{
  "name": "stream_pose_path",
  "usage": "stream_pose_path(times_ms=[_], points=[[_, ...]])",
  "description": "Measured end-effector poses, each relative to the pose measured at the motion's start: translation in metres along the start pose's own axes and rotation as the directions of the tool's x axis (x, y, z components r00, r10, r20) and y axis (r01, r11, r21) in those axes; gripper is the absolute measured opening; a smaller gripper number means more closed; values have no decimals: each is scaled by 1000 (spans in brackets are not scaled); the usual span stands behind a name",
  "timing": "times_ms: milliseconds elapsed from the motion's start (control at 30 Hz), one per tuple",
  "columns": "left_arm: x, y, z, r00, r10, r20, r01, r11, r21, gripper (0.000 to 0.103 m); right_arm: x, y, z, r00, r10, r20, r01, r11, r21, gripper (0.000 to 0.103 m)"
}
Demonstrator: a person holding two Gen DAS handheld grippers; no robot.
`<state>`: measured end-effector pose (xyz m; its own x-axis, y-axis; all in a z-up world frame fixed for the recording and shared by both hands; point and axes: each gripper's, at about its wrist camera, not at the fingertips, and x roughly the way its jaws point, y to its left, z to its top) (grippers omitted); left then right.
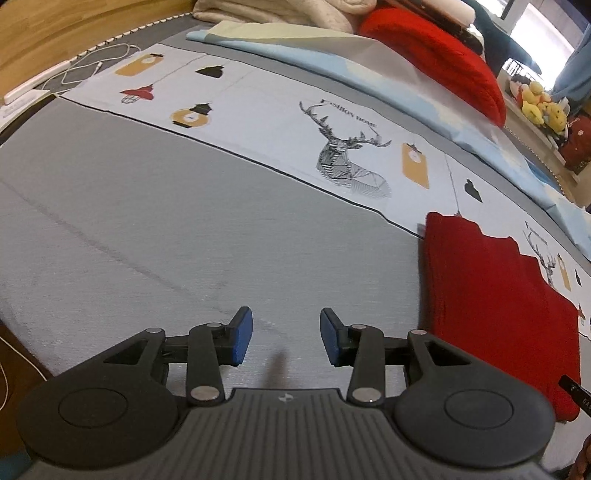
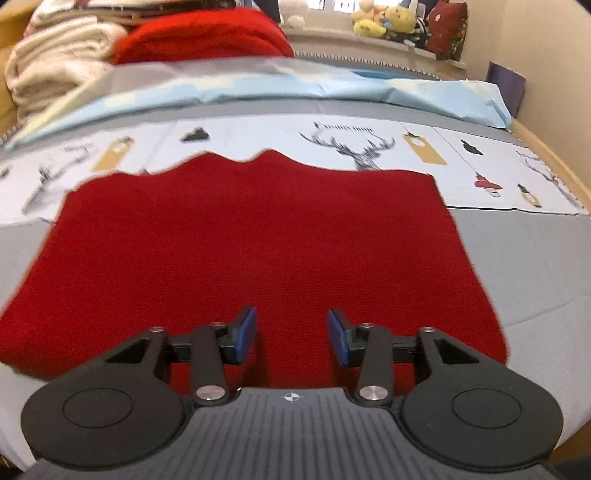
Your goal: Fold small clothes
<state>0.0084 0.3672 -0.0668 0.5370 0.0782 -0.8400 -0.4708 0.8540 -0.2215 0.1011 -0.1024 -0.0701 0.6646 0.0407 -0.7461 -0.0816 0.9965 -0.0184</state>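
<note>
- One red knit garment lies flat on the grey bed sheet, folded into a rough rectangle; its far edge is wavy, its side edges are straight, and its weave looks fine and ribbed.
- The far edge of the garment overlaps a pale printed cloth with deer heads and lanterns; that cloth runs in a band across the bed.
- The right gripper hovers over the near part of the garment, blue pads apart with only red fabric visible below them; whether the tips touch the fabric is hard to judge from this angle.
- The left gripper is over bare grey sheet, jaws apart and empty, with the garment's left edge just beside it on the right.
- The sheet is smooth and finely woven with faint crease lines; a wide clear stretch opens to the left of the garment.
- Behind the printed band: one light blue folded sheet, one cream blanket bundled softly, and one red plush pillow.
- A white cable coils at the bed's far left edge, by wooden flooring.
- Several plush toys sit on a ledge past the bed; the exact count is unclear.
</note>
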Motion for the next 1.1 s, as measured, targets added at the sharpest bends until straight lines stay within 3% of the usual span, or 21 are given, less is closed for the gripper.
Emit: stream_pose_path(times_ms=[100,233,300,367,400,567,700,833,1000,1100], points=[[-1,12,0,1000,1,-5,-2,1000,-31,45,-5,25,-3,999,27,25,-27,1000,4,26],[1,26,2,1000,-5,-19,4,998,-68,45,-12,81,-15,994,94,55,-86,989,-120,26],[2,30,2,1000,-3,-25,2,997,-71,45,-17,110,-22,984,160,79,-140,967,-211,36],[3,34,3,999,-2,-32,0,998,-71,46,-21,141,-31,964,261,43,-236,921,-309,48],[3,36,3,999,-2,-34,0,997,-72,46,-22,154,-35,954,299,24,-271,893,-359,48],[4,43,4,999,-5,-39,1,996,-85,47,-24,210,-56,932,361,-16,-303,756,-579,56],[4,47,6,999,-9,-40,5,995,-97,47,-15,245,-69,947,313,-65,-269,670,-692,62],[6,47,7,999,-13,-43,9,994,-105,47,-4,270,-88,974,222,-35,-157,560,-813,62],[7,47,6,999,-11,-45,7,995,-96,47,2,275,-90,979,203,10,-104,540,-835,49],[8,48,7,999,-14,-46,9,995,-103,47,2,275,-98,976,216,37,-74,484,-872,39]])
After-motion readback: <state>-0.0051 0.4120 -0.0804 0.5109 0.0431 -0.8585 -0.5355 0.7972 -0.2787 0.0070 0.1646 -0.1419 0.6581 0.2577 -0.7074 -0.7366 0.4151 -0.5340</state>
